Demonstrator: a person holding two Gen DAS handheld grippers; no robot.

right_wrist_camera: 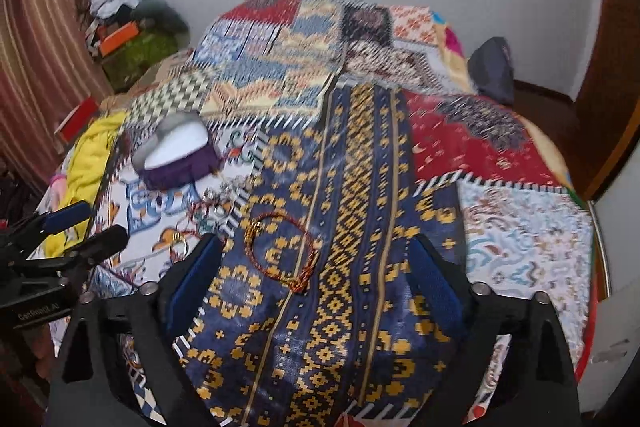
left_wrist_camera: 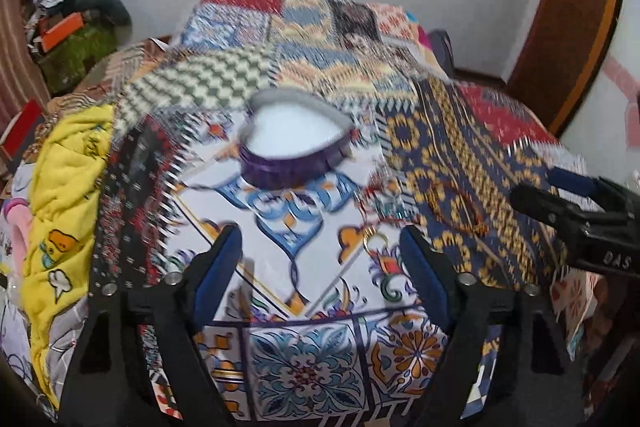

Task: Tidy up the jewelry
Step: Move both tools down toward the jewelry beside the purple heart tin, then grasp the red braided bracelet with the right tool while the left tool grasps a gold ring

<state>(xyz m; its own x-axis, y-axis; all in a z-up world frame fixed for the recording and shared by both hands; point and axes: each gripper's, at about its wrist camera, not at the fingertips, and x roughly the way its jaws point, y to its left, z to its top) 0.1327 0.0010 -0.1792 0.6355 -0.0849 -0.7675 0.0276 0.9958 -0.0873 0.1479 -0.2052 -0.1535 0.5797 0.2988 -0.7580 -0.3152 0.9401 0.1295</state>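
While both frames are smeared by motion blur, a patchwork bedspread (left_wrist_camera: 320, 39) is seen covering a bed, with jewelry scattered across its near half. A heart-shaped box (left_wrist_camera: 294, 147), purple on the outside with a white lining, is set open on a white tiled patch at about 12 o'clock from the left gripper (left_wrist_camera: 320, 267), well ahead of its fingertips. The left gripper is held with its blue-padded fingers (left_wrist_camera: 218, 267) spread wide and nothing between them. At roughly 1 o'clock from that gripper, a gold ring (left_wrist_camera: 376, 241) is seen just beside the right-hand pad, and a small tangle of silver and red pieces (left_wrist_camera: 384, 193) lies a little beyond it; what those pieces are cannot be made out.

In the right wrist view, a red and gold bracelet (right_wrist_camera: 282, 251) is laid in a loop on a navy and yellow patch, at about 11 o'clock from the right gripper (right_wrist_camera: 316, 275), nearer its left-hand pad. The right gripper is likewise released, its fingers (right_wrist_camera: 434, 279) wide apart and empty. The box (right_wrist_camera: 176, 155) appears at 10 o'clock here, well apart from the bracelet, with the left gripper (right_wrist_camera: 80, 225) entering at 9 o'clock. A yellow blanket (left_wrist_camera: 64, 195) is bunched along the bed's left edge.
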